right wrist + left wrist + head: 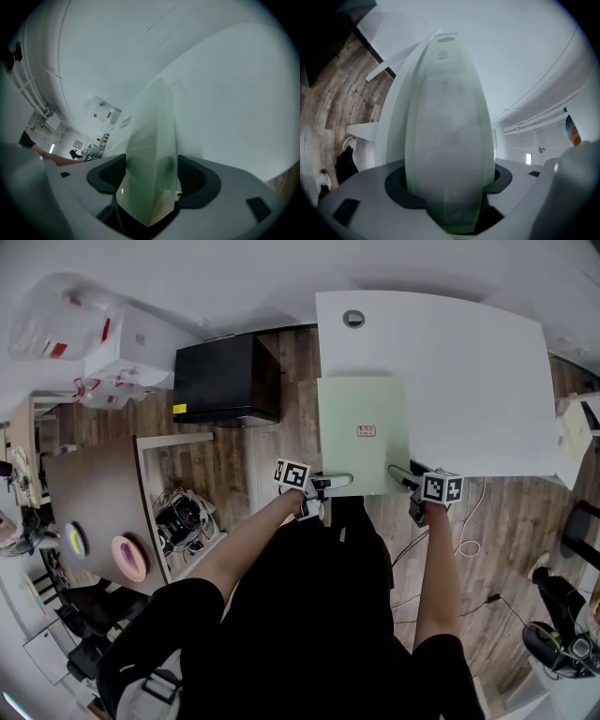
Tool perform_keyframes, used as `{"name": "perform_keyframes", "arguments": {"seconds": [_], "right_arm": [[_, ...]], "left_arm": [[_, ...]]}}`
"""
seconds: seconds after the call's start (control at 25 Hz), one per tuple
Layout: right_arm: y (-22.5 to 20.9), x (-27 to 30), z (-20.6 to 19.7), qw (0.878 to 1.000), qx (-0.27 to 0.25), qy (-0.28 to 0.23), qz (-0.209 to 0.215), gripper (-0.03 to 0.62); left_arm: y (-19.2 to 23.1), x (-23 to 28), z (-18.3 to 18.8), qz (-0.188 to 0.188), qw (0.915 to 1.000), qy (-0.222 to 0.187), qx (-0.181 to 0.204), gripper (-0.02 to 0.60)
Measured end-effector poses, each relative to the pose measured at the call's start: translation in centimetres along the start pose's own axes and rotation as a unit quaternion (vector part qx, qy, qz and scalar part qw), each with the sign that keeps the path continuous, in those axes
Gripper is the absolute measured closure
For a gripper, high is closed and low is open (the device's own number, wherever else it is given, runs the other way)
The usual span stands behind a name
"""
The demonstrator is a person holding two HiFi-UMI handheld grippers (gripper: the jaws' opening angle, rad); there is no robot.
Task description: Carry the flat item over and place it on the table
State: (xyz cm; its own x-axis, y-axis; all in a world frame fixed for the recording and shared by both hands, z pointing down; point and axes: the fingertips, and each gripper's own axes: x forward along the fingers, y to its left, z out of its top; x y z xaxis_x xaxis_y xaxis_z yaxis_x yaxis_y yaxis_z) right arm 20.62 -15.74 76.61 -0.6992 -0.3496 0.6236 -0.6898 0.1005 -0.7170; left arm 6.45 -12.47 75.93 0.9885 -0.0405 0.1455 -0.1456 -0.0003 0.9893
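A flat pale-green board (364, 433) with a small red-and-white label lies over the near left part of the white table (469, 371), its near edge past the table's front. My left gripper (330, 483) is shut on the board's near left corner. My right gripper (405, 476) is shut on its near right corner. In the left gripper view the board (447, 140) fills the space between the jaws edge-on. In the right gripper view the board (152, 173) stands as a thin green sheet clamped between the dark pads.
A black cabinet (225, 379) stands left of the table on the wooden floor. A brown side table (98, 502) with round pink and yellow items is at the left. Cables (469, 545) trail on the floor at the right. A grommet hole (353, 319) marks the table's far corner.
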Motion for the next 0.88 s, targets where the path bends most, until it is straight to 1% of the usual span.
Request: {"name": "perform_keyframes", "arguments": {"seconds": [0.08,0.16,0.24,0.36,0.56,0.68,0.8,0.88], "right_arm": [[-0.7,0.0,-0.6,1.000,0.013,-0.004,-0.012,0.235],[-0.9,0.0,-0.5,1.000,0.020,-0.011,-0.009,0.234],[-0.9,0.1,-0.4,1.000,0.007,-0.014,-0.010,0.234],[-0.7,0.1,-0.5,1.000,-0.007,-0.017,-0.014,0.235],[-0.9,0.3,-0.7,0.999,0.005,-0.032,-0.011,0.233],[-0.6,0.3,-0.6,1.000,0.003,-0.028,-0.010,0.233],[-0.6,0.5,-0.6,1.000,0.006,-0.023,-0.004,0.233],[-0.7,0.0,-0.9,1.000,0.004,-0.025,-0.016,0.233]], "left_arm": [[-0.1,-0.1,-0.1,-0.003,0.9999,-0.004,0.009,0.275],[-0.2,-0.5,0.1,-0.012,0.9997,-0.019,0.007,0.268],[-0.3,-0.8,0.5,-0.011,0.9994,-0.031,0.012,0.255],[-0.5,-1.0,0.5,-0.005,0.9993,-0.031,0.022,0.241],[-0.7,-1.7,0.8,-0.005,0.9994,-0.008,0.033,0.239],[-1.0,-2.0,0.5,-0.007,0.9996,-0.001,0.029,0.238],[0.2,-2.5,-0.4,0.020,0.9993,0.025,0.019,0.235],[0.9,-3.2,-1.4,0.037,0.9977,0.049,0.027,0.235]]}}
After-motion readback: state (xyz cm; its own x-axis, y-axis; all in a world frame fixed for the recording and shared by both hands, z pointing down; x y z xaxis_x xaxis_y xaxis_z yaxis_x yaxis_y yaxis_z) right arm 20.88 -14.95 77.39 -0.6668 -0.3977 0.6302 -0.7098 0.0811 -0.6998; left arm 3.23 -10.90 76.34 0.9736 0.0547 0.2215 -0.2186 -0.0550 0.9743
